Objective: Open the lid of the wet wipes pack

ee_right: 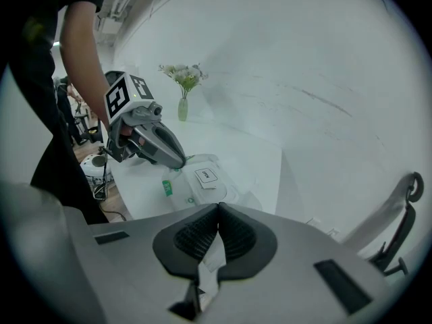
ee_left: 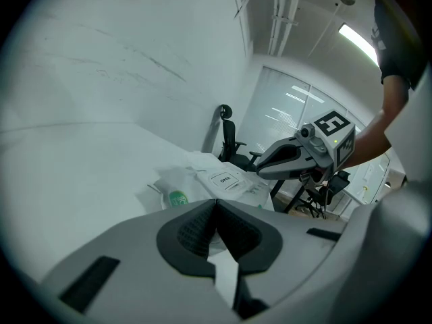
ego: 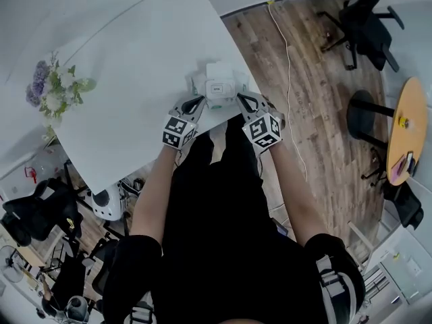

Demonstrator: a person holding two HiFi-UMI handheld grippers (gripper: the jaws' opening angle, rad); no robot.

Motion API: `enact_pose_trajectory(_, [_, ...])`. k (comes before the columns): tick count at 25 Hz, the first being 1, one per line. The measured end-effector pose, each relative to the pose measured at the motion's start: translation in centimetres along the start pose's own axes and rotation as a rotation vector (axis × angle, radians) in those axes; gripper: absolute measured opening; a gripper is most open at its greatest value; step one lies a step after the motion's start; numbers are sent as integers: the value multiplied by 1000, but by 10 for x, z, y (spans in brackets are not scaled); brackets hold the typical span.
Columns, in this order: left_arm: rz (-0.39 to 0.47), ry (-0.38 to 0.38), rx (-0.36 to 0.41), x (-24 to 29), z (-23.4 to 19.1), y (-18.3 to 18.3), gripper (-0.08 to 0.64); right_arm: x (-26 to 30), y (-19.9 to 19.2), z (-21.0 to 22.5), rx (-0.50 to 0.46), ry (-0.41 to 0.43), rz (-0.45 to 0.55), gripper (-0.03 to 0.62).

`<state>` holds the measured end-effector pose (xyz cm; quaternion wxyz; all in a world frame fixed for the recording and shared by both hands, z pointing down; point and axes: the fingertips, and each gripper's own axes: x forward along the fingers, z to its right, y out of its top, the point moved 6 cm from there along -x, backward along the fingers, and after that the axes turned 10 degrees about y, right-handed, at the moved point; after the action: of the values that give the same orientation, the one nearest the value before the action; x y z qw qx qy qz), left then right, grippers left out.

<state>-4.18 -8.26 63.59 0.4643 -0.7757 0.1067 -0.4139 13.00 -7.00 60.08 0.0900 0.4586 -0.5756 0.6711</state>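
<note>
**Inspector:** Left tongs, condition?

**Assistant:** Left tongs [ee_left: 216, 204]: pressed together, ribbed pads meeting along one line, nothing gripped between them.

**Inspector:** Right tongs?

**Assistant:** Right tongs [ee_right: 218, 208]: the same, closed tip to tip and holding nothing.

**Inspector:** Location of the wipes pack?

**Assistant:** The wipes pack [ego: 219, 86] lies flat on the white bench [ego: 135, 52], at the edge nearest the person. It sits between the two tongs, the left just beside its left end and the right just beside its right end. Whether either tip touches the wrapper cannot be told.

**Inspector:** The lid?

**Assistant:** The lid [ee_left: 227, 179] is on the top face, lying flat and closed, with the word "OPEN" printed on it. The wrapper carries green marks on its side.

**Inspector:** Surroundings?

**Assistant:** A vase of flowers [ego: 54, 92] stands near the bench's left edge, well apart from the pack. To the right is a wooden floor [ego: 317, 127] with a pale cable [ego: 289, 66] running across it and a black office chair [ego: 364, 19] beyond.
</note>
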Motion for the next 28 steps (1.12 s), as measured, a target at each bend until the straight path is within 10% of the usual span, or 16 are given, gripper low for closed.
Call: enact_pose_trajectory(28, [41, -75, 130, -108, 42, 42, 25, -65, 15, -49, 160, -103, 118, 15])
